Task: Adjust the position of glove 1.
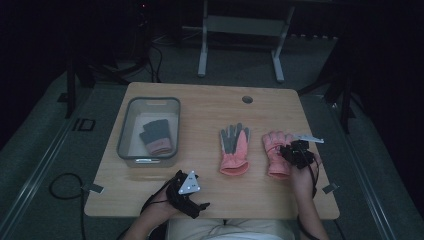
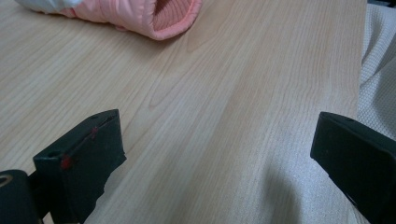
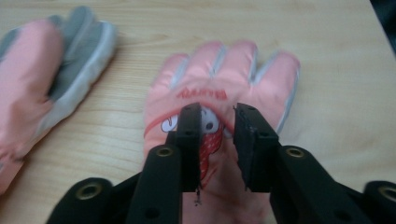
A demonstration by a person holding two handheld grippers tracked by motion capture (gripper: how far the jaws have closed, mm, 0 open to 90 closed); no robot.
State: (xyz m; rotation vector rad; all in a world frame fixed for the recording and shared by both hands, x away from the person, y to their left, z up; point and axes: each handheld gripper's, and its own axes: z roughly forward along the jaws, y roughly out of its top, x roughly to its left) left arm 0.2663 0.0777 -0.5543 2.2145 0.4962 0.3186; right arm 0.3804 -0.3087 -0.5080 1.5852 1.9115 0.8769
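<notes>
The right gripper [image 3: 217, 121] sits low over the back of the right-hand pink ski glove [image 3: 224, 88], its jaws narrowed to a small gap with the printed cartoon patch between them; whether they already pinch fabric I cannot tell. This looks like the grasping step: taking up the glove, probably for the grey bin [image 1: 125, 131] on the left side of the bench [image 1: 210, 100], where a dark glove [image 1: 156, 135] already lies. The next move calls for closing firmly on a fold of the padded shell, then lifting clear.

The left gripper [image 2: 215, 154] waits wide open and empty over bare wood near the front edge. Its view catches the ribbed cuff of the other pink glove [image 2: 159, 16] (palm-up, grey-palmed in the high view [image 1: 235, 150]). The right gripper view alone shows the red lettering and cartoon print.
</notes>
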